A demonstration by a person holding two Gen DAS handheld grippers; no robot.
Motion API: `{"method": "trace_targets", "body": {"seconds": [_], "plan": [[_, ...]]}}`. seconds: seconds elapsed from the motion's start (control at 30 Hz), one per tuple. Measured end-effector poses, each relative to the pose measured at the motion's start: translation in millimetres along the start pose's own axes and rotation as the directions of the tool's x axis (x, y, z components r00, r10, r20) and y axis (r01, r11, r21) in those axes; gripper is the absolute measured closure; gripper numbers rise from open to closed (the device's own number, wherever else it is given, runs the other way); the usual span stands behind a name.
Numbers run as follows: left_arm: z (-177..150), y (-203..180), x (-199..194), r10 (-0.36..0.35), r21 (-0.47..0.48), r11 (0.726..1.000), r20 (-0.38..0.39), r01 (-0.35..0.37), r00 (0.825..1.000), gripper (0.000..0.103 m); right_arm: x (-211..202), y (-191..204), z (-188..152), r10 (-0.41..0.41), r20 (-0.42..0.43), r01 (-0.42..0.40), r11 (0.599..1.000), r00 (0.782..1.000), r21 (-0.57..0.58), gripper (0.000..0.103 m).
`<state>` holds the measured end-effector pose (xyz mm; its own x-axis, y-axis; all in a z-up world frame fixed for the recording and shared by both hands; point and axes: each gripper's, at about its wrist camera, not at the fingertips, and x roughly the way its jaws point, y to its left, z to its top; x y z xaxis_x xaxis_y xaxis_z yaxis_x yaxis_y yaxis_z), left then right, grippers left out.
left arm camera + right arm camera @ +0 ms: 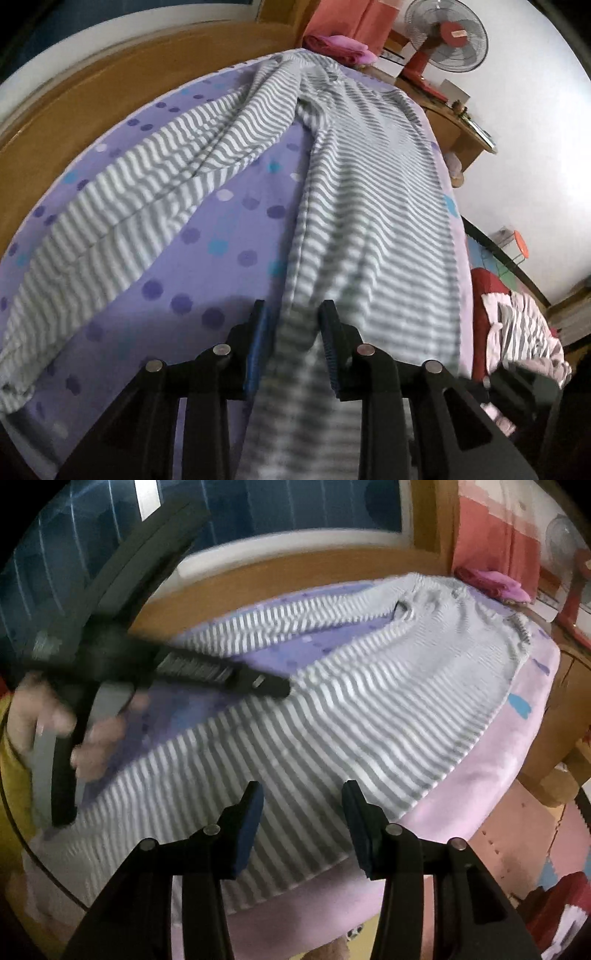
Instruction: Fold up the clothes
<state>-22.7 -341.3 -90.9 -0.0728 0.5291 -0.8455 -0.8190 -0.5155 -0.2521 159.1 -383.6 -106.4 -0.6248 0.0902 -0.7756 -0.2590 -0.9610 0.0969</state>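
On the bed [229, 229], over its purple dotted sheet, I see the grey-and-white striped trousers [373, 206] spread out, legs towards me. My left gripper [293, 345] has a trouser leg between narrowly parted jaws, pads seemingly off the cloth. My right gripper [303, 825] hovers half-open above the other leg's hem, holding nothing.

On the bed [229, 258], whose purple sheet is dotted, lie striped trousers [369, 206], their two legs spreading apart toward the camera. The left claw [293, 332] stands over the nearer end of the right-hand leg, its jaws apart with a blurred fold of striped cloth between them. Beyond the bed's far end sit a pink folded cloth [343, 48] and a red fan [447, 37]. Beside the bed's right edge lies a heap of clothes [524, 332].
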Motion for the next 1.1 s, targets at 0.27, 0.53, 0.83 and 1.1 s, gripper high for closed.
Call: {"method": "trace_targets", "body": {"seconds": [0.27, 0.53, 0.83, 1.1], "plan": [[7, 5, 4, 0.329, 0.007, 0.944, 0.068, -0.331, 0.942, 0.067, 1, -7, -4, 0.049, 0.014, -0.048, 0.998, 0.999, -0.035, 0.058], [22, 13, -12, 0.075, -0.115, 0.991, 0.074, -0.067, 0.994, 0.068, -5, -22, 2, 0.135, -0.015, -0.136, 0.990, 0.991, -0.036, 0.058], [37, -34, 36, 0.270, 0.005, 0.963, 0.072, -0.271, 0.960, 0.047, 21, -90, 39, 0.076, 0.019, -0.076, 0.997, 0.997, 0.007, 0.058], [33, -14, 24, 0.360, -0.199, 0.915, 0.016, -0.350, 0.933, 0.045, 15, -113, 30, 0.163, 0.009, -0.160, 0.977, 0.987, -0.140, 0.058]]}}
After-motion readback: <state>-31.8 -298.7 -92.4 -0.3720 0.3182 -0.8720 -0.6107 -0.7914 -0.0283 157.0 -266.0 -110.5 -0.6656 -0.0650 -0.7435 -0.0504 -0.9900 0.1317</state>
